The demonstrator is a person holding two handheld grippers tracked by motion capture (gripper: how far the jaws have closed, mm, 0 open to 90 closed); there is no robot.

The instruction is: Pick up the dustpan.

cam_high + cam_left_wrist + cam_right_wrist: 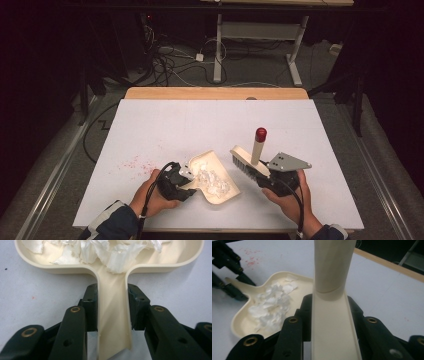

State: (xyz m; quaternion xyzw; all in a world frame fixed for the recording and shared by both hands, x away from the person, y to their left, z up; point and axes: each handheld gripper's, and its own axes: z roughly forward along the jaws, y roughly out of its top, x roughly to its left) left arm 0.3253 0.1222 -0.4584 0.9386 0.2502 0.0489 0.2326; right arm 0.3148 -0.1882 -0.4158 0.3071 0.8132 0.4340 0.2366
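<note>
Seen from above: a white table [215, 130] with two hands reaching in from the near edge, each holding black tongs. Left tongs [186, 181] clamped on the handle of a cream dustpan [226, 192], lying near the middle of the table, close to the near edge. Pan filled with a heap of torn white paper scraps [212, 181]. Pan handle pointing left and near, toward the left hand [155, 197]; open mouth facing right and far, toward the brush.

Right tongs [265, 176] closed on the cream back of a small hand brush [247, 161], just right of the dustpan. Brush handle rising up and away, tipped with a red cap [261, 134]. Bristles facing the pan, brush head near its right rim; touching or not, hard to tell.

Left gripper view: jaws pressing both sides of the narrow dustpan handle [113, 315], shredded paper [100, 252] piled in the tray beyond.

Right gripper view: brush body [333, 322] held squarely between the jaws, dustpan [239, 323] lying to the left with paper inside.

A faint scatter of red specks [135, 162] on the table, left of the pan, well apart from the brush. Key relation: specks behind the pan's handle side, opposite the brush, nearer the left hand. Sweeping them would likely mean carrying the brush across or turning the pan's mouth toward them.
</note>
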